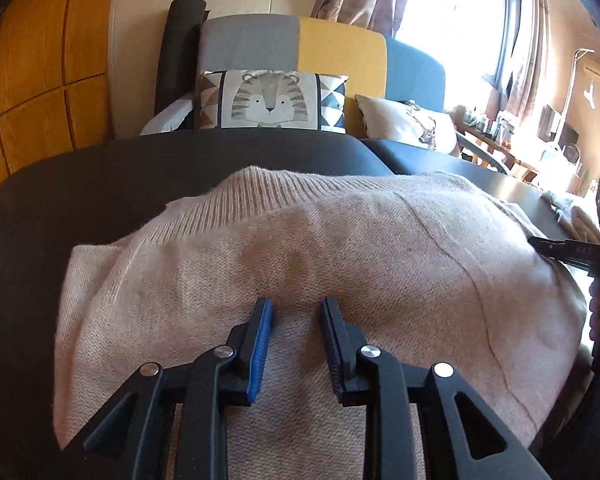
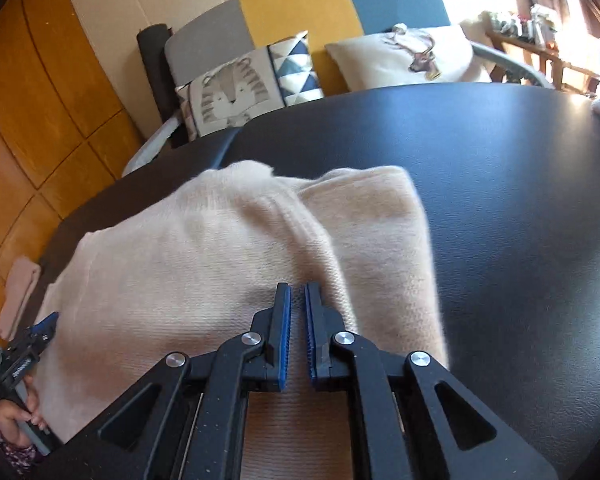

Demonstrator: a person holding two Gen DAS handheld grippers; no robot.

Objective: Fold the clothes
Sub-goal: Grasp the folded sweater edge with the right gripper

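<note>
Left wrist view: hovering low over a pale beige sweater (image 1: 340,248), spread flat on a black table (image 1: 100,168) with its ribbed edge at the far side. Left gripper (image 1: 296,304) with fingers moderately apart, knit showing between the blue pads, nothing pinched. Right gripper (image 2: 298,290) all but closed, only a thin slit between the pads; no cloth visibly caught, though hard to rule out a thin layer under the tips.

Judged mid-fold: from the right wrist view, one side of the sweater already turned in as a long strip over the body, its edge running away from the camera just right of the fingers. Likely next: smoothing the strip, then taking the near edge at two corners and carrying it toward the ribbed edge. Calls for both grippers opened, lowered to the table, closed on all layers at once; otherwise a risk of lifting only the top layer and undoing the turned-in side. Soft, fuzzy knit, so prone to slump and drag.

Table glossy, dark, bare on the right. Small pink folded piece (image 2: 20,280) at its left edge. Beyond: sofa (image 1: 340,52) in grey, yellow and blue panels, tiger cushion (image 1: 270,100), deer cushion (image 1: 412,124), wooden wall panels (image 1: 32,60), bright window (image 1: 460,8) with curtains.
</note>
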